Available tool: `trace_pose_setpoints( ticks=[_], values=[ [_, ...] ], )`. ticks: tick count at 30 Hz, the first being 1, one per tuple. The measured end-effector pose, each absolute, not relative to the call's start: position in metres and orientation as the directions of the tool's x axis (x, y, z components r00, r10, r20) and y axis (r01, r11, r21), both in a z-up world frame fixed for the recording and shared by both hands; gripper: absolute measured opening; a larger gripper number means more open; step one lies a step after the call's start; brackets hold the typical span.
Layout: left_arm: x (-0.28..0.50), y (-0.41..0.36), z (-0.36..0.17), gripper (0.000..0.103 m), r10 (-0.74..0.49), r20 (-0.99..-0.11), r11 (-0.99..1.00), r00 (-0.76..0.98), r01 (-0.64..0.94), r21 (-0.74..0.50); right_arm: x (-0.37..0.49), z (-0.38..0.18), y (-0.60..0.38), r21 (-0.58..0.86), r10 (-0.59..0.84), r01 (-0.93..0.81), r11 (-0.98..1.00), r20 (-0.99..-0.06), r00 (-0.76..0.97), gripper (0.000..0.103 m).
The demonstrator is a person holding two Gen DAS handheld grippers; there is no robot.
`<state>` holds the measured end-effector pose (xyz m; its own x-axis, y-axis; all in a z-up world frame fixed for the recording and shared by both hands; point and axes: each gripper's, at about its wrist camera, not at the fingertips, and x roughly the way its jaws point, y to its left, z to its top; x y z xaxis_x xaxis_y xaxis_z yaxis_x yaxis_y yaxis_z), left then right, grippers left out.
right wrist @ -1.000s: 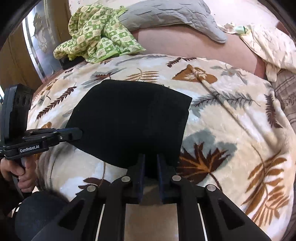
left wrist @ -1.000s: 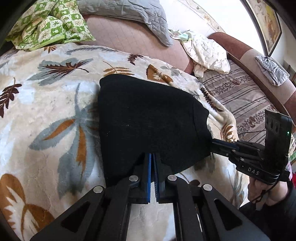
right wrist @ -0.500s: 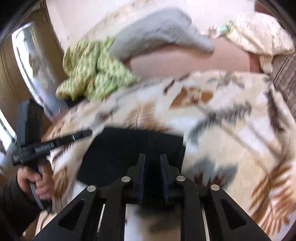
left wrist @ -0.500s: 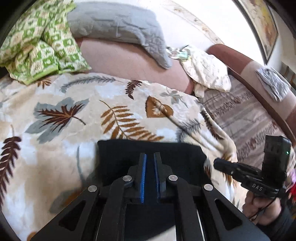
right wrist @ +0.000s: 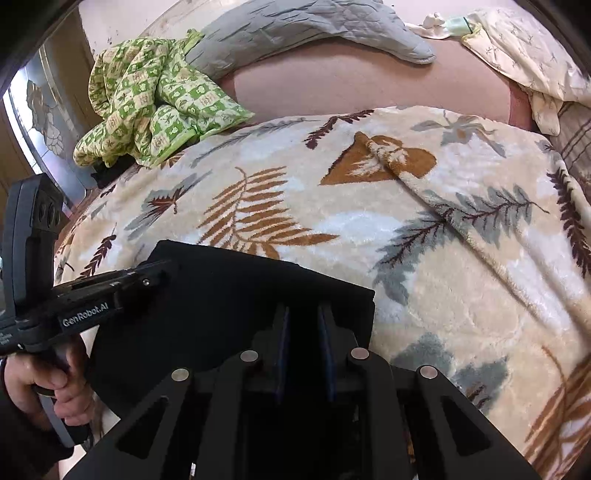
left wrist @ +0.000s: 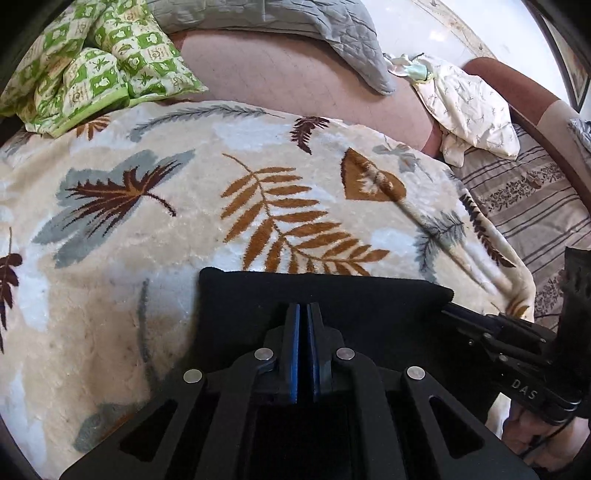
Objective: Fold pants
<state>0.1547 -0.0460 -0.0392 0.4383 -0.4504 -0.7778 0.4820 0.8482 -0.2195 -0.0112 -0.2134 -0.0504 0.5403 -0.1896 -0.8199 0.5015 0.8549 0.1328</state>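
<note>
pants (left wrist: 258, 295): 1 | grippers: 2 | blanket (left wrist: 184, 221): 1 | pillows: 3

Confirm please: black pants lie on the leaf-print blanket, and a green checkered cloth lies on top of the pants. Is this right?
Not quite. The green checkered cloth is not on the black pants; it lies apart, at the far corner of the leaf-print blanket, as the right wrist view shows.

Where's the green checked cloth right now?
The green checked cloth lies bunched at the upper left in both wrist views, at the far edge of the leaf-print blanket, beside the grey pillow.
</note>
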Motion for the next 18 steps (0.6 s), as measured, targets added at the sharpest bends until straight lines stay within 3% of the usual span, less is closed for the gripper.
trace_pose_setpoints(
  ticks=[4,6,7,9,11,12,14,18],
  values=[
    [0.142,-0.042,-0.015,0.008,-0.421,-0.783,0.854,0.457,0.492,-0.171,-0.025,-0.028,-0.204,0.140,-0.208,0.483,0.864,-0.776,0.595,0.019],
    [0.119,-0.038,0.006,0.022,-0.378,-0.757,0.864,0.533,0.496,-0.083,-0.038,-0.010,-0.194,0.141,-0.220,0.464,0.874,-0.738,0.638,0.020],
    [0.104,-0.036,0.016,0.034,-0.362,-0.738,0.870,0.569,0.491,-0.048,-0.049,0.001,-0.184,0.136,-0.222,0.448,0.884,-0.720,0.658,0.022],
    [0.074,-0.032,0.029,0.046,-0.359,-0.710,0.873,0.606,0.487,-0.026,-0.062,0.011,-0.170,0.105,-0.240,0.442,0.891,-0.717,0.654,0.046],
    [0.047,-0.027,0.033,0.055,-0.352,-0.709,0.876,0.611,0.481,-0.020,-0.079,0.017,-0.152,0.024,-0.304,0.465,0.885,-0.726,0.617,0.058],
    [0.033,-0.025,0.033,0.057,-0.336,-0.711,0.883,0.617,0.470,-0.010,-0.086,0.015,-0.145,0.005,-0.319,0.473,0.881,-0.733,0.601,0.058],
    [0.013,-0.020,0.033,0.073,-0.307,-0.721,0.895,0.621,0.447,0.005,-0.094,0.013,-0.137,0.001,-0.317,0.480,0.877,-0.749,0.581,0.061],
    [-0.025,-0.020,0.037,0.077,-0.271,-0.737,0.905,0.619,0.425,0.023,-0.103,0.012,-0.122,-0.054,-0.359,0.485,0.873,-0.744,0.563,0.078]
  ],
)
